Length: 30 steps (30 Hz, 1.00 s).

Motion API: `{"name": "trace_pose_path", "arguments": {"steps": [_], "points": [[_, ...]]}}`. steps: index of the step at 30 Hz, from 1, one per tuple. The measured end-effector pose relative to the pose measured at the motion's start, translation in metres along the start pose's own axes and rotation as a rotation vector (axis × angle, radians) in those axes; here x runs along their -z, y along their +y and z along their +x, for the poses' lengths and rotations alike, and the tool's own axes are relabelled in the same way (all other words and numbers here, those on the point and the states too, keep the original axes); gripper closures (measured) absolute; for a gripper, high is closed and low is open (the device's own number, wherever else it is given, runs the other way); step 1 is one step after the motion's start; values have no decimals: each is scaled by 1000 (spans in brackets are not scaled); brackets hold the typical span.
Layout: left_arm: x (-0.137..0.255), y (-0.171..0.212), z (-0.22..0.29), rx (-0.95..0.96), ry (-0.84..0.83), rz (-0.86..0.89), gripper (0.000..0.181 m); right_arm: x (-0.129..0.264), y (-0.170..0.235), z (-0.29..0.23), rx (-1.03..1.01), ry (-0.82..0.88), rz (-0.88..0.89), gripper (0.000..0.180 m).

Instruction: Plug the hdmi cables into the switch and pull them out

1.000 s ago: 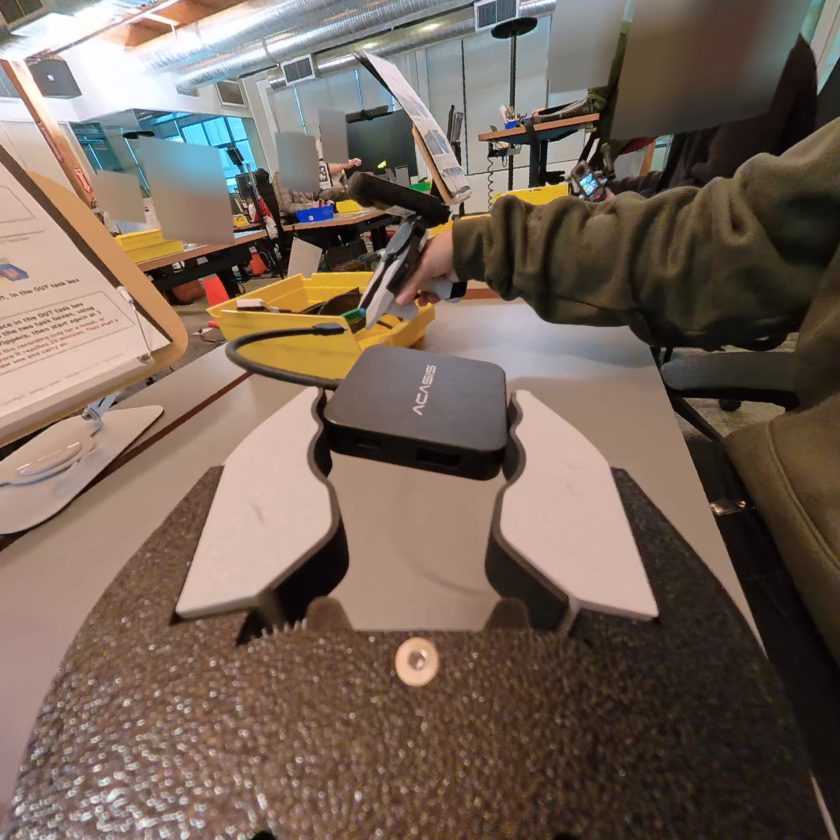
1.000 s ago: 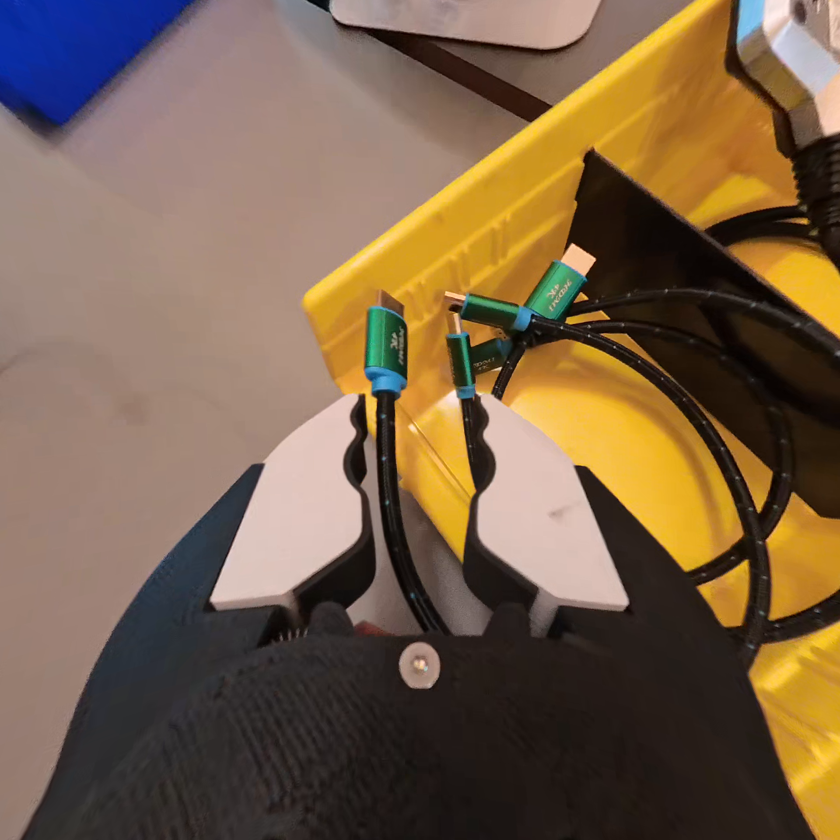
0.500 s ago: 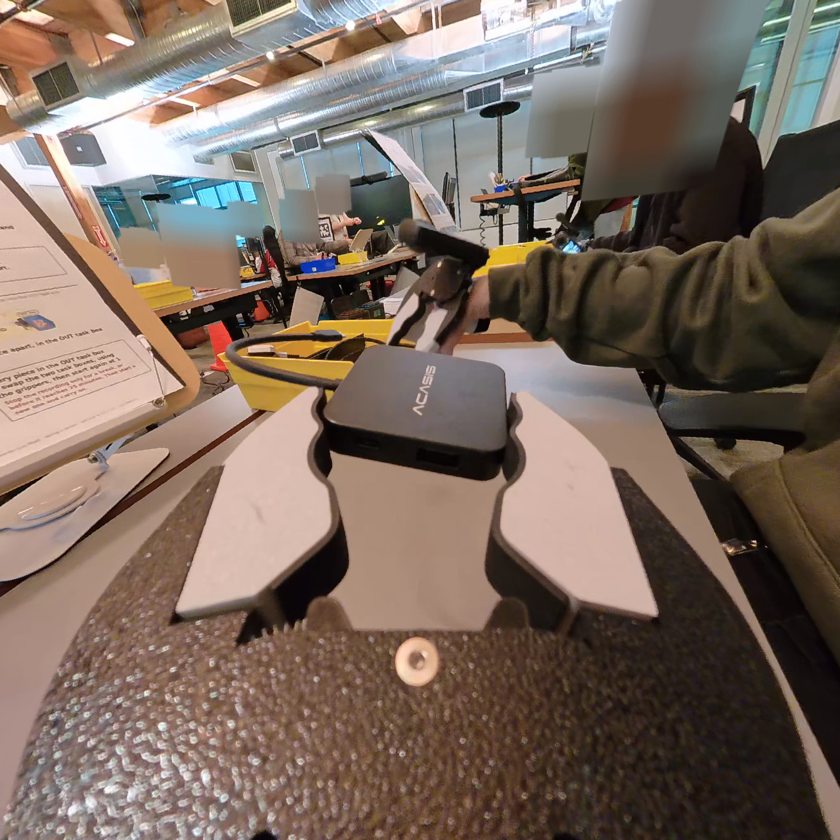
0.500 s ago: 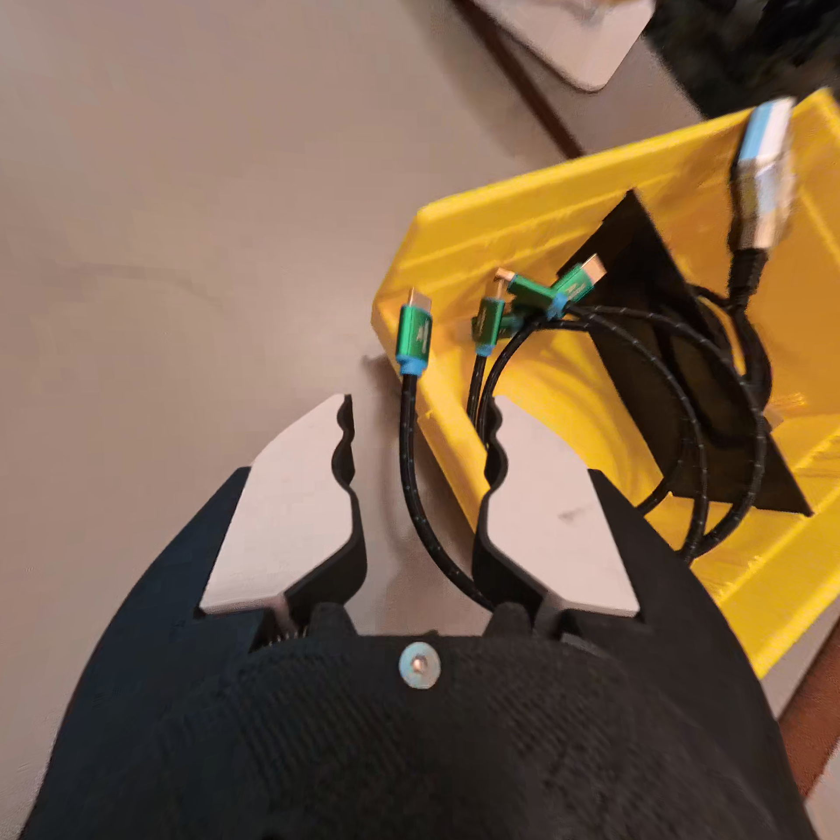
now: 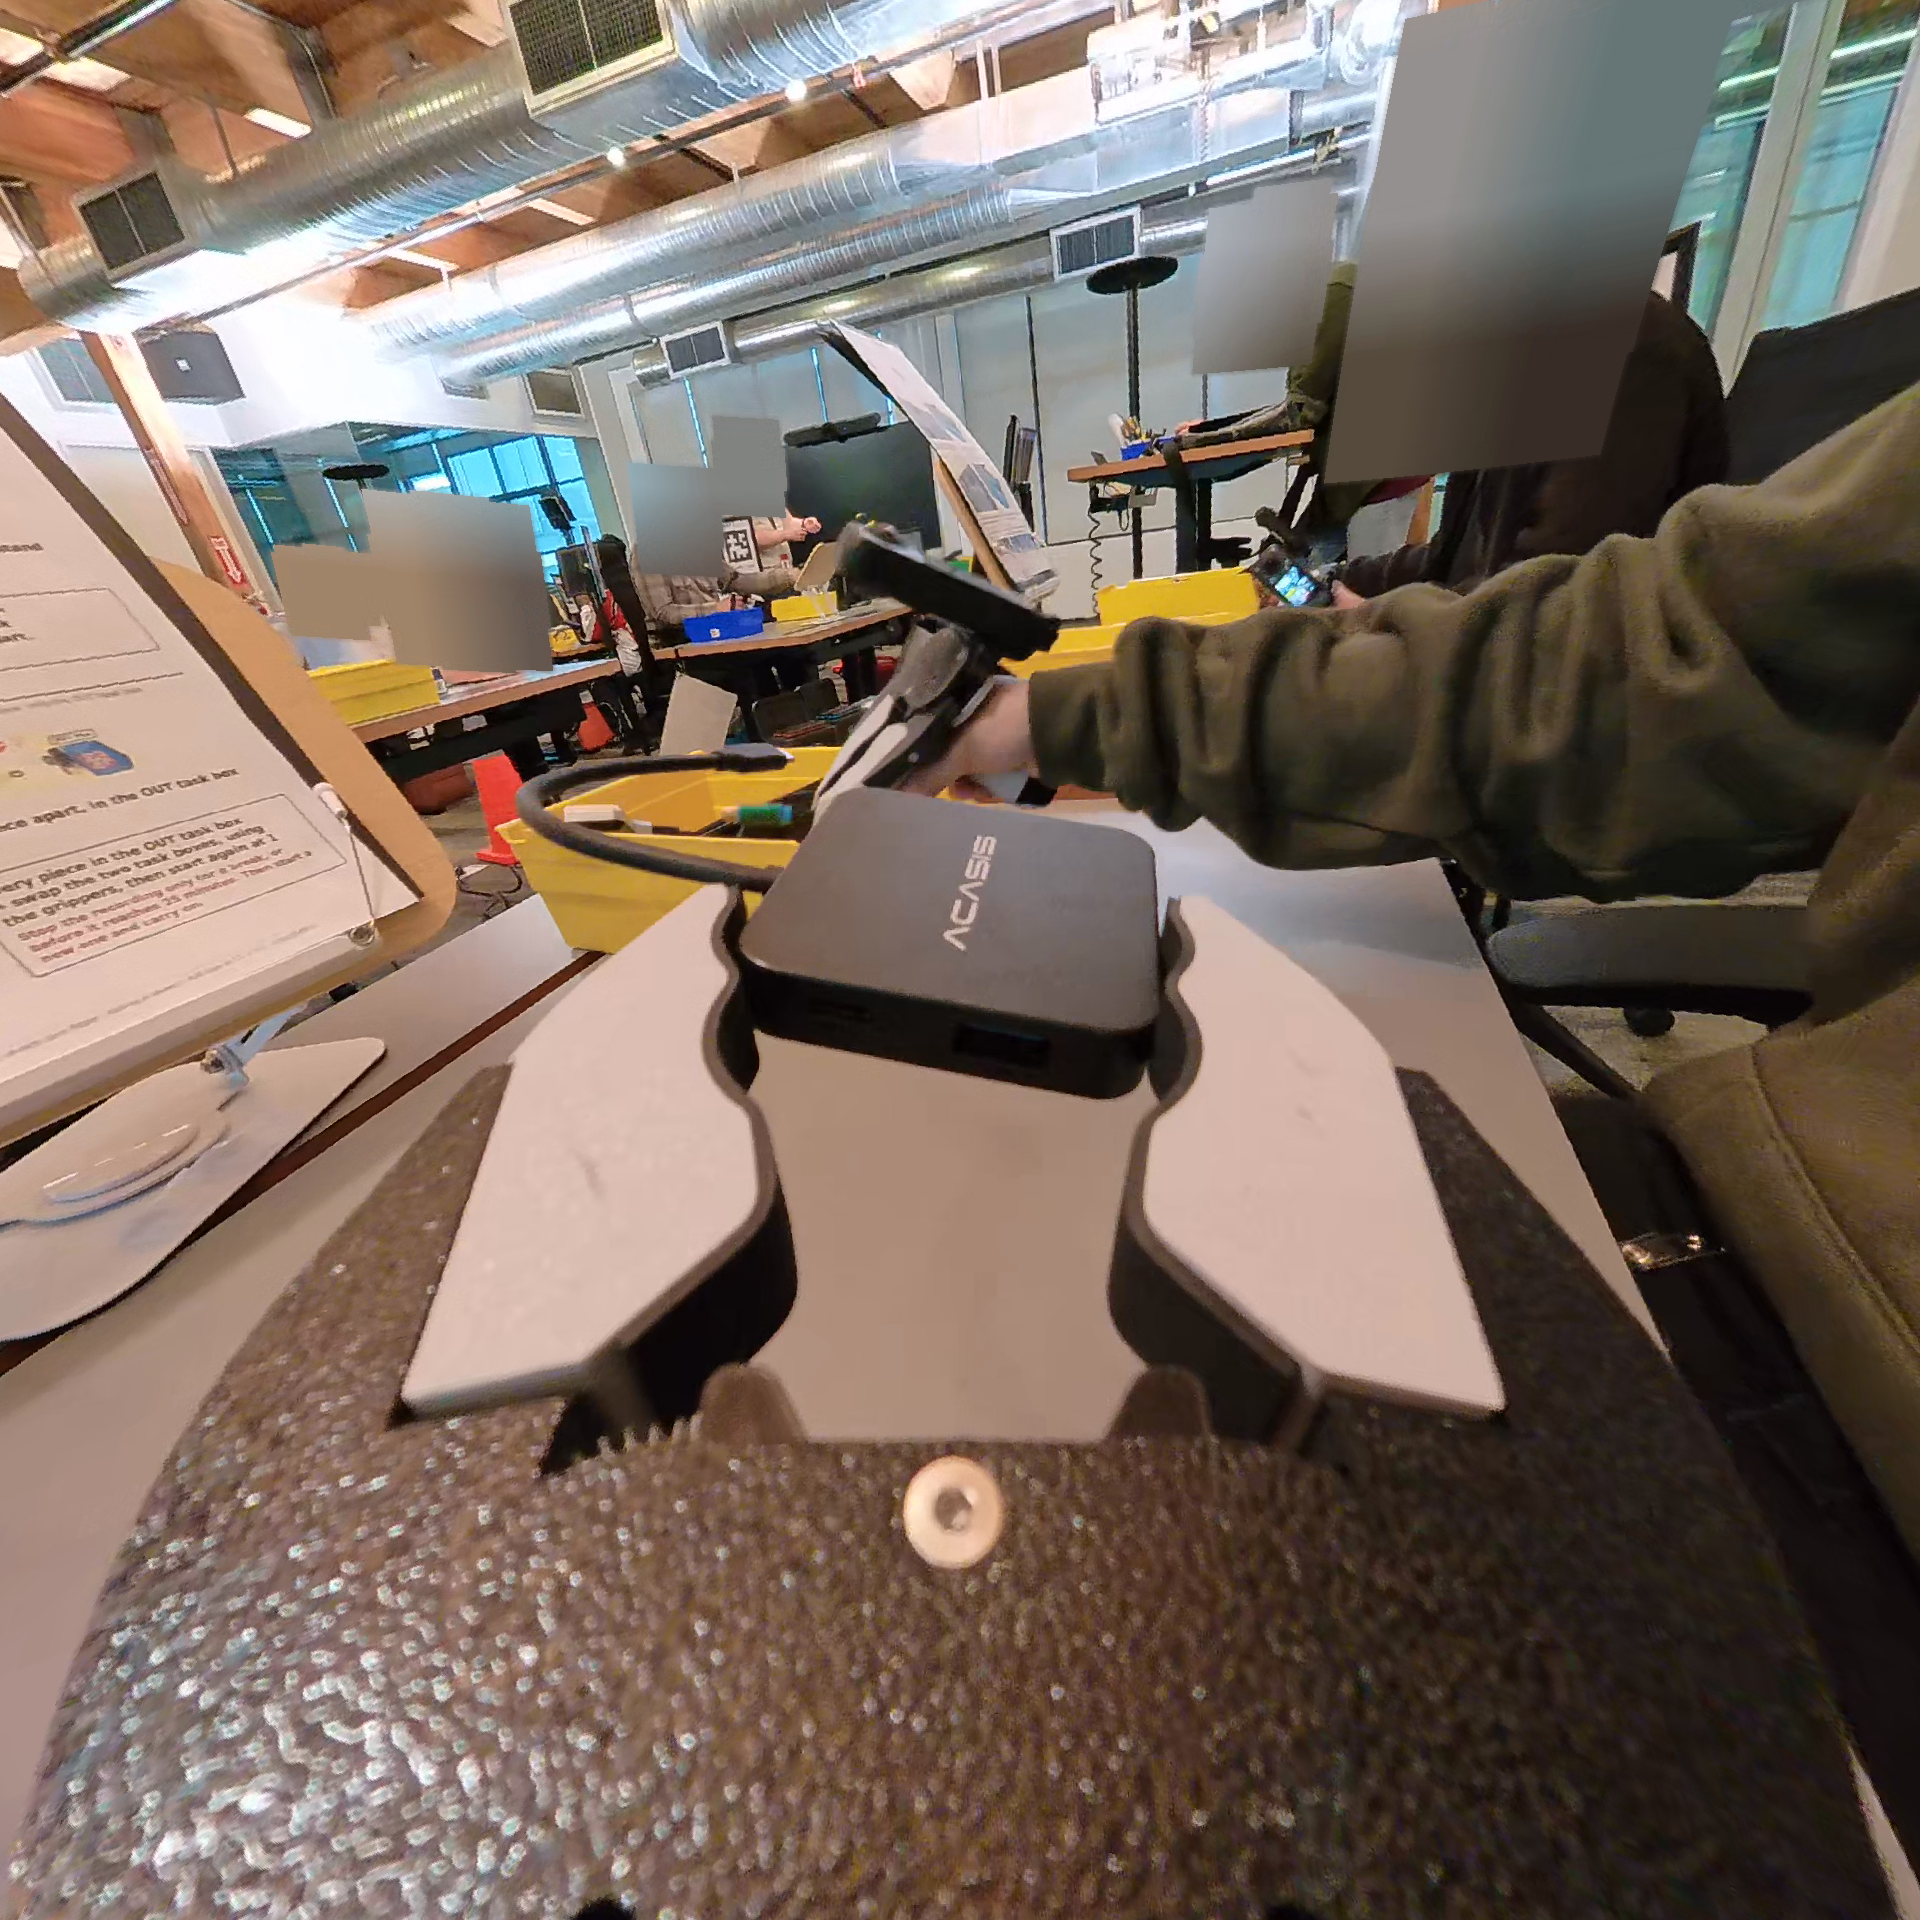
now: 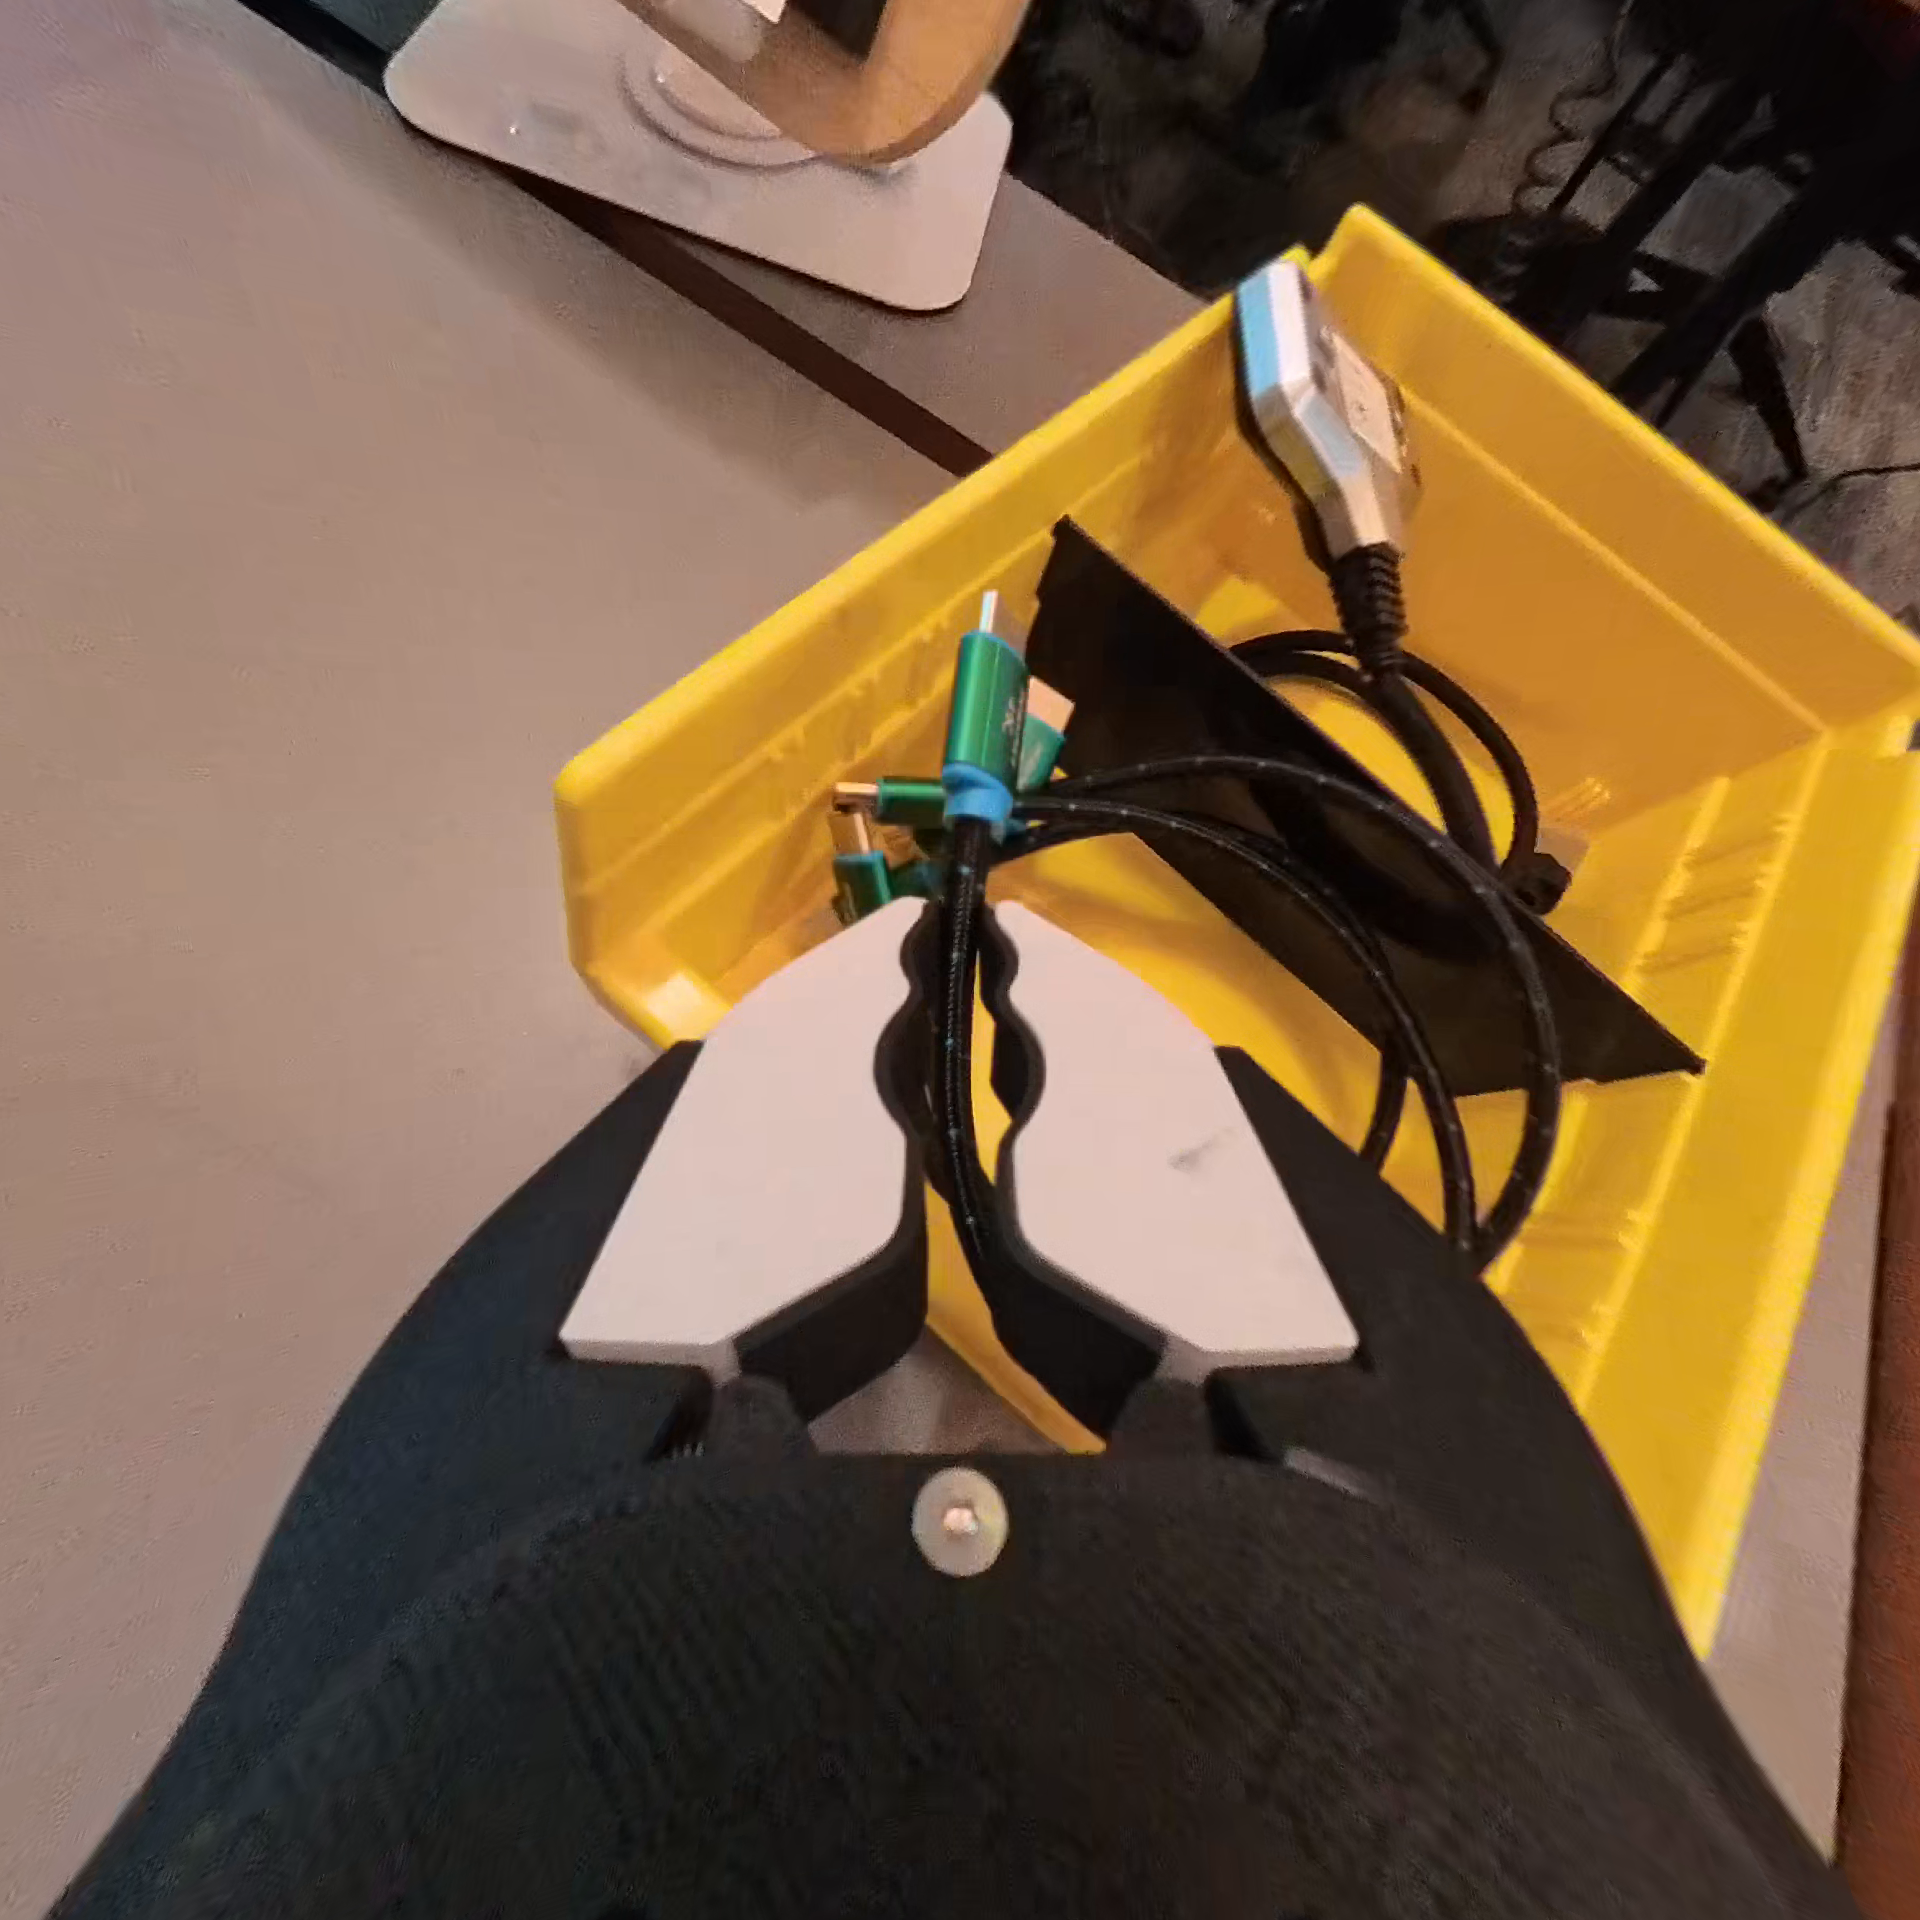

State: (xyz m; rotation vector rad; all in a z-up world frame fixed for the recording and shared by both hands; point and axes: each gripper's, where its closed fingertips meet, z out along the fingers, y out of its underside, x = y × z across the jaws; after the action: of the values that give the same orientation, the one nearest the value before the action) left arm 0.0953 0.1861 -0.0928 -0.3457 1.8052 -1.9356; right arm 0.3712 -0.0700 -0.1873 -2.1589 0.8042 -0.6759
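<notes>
My left gripper (image 5: 951,935) is shut on the black switch box (image 5: 961,914) and holds it above the grey table, its ports facing me. The switch's own black cable (image 5: 623,842) loops back toward the yellow bin (image 5: 644,883). My right gripper (image 6: 956,925) is shut on the braided black HDMI cable (image 6: 961,1029), just behind its green plug (image 6: 982,707), above the yellow bin (image 6: 1558,499). Other green plugs (image 6: 883,810) lie at the bin's near wall. The right gripper also shows in the left wrist view (image 5: 883,738), over the bin.
A silver plug (image 6: 1320,416) on a black cable and a black divider (image 6: 1299,831) are in the bin. An instruction board on a white stand (image 5: 156,831) is at the left; its base shows in the right wrist view (image 6: 727,156). A sleeved arm (image 5: 1455,727) crosses the right.
My right gripper was open around the cable and has shut on it just behind the green plug, which now stands up over the bin. The left gripper has tilted the switch slightly.
</notes>
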Motion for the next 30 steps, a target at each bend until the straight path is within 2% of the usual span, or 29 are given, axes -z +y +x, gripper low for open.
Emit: {"name": "trace_pose_path", "arguments": {"steps": [4, 6, 8, 9, 11, 13, 15, 17, 18, 20, 22, 25, 27, 29, 30], "points": [[-4, 2, 3, -10, -2, -9, 107, -30, 2, -6, -38, 4, -50, 171], [-3, 3, 2, -8, -9, -14, 107, -42, 0, -7, -81, -23, -49, 154], [-1, 2, -1, -5, -27, -11, 107, -43, -5, 0, -128, -6, -38, 127], [1, 1, -2, -6, -31, -6, 107, -40, -7, 2, -138, -3, -40, 112], [4, 0, -5, -10, -45, 0, 107, -25, -10, 5, -129, 14, -41, 96], [7, -1, -8, -11, -52, 5, 107, -1, -27, -2, -93, 41, 33, 89], [8, 0, -9, -4, -54, 10, 107, 32, -48, -30, 15, 25, 132, 82], [6, 3, -8, 2, -45, 9, 107, 64, -65, -95, 79, -176, 206, 89], [4, 4, -7, -3, -40, 6, 107, 81, -71, -141, 72, -356, 242, 81], [0, 7, -3, -22, -25, -8, 107, 121, -81, -232, 2, -743, 298, 94], [-6, 8, 2, -57, -17, -17, 107, 150, -89, -293, -130, -1019, 304, 101], [-13, 8, 11, -122, -4, -32, 107, 151, -90, -336, -362, -1201, 187, 104], [-17, 11, 16, -176, 4, -68, 107, 147, -97, -347, -536, -1308, 150, 110], [-20, 16, 20, -230, 1, -115, 107, 146, -100, -352, -681, -1384, 126, 125], [-21, 18, 20, -257, -5, -133, 107, 148, -100, -353, -704, -1417, 131, 141]]}}
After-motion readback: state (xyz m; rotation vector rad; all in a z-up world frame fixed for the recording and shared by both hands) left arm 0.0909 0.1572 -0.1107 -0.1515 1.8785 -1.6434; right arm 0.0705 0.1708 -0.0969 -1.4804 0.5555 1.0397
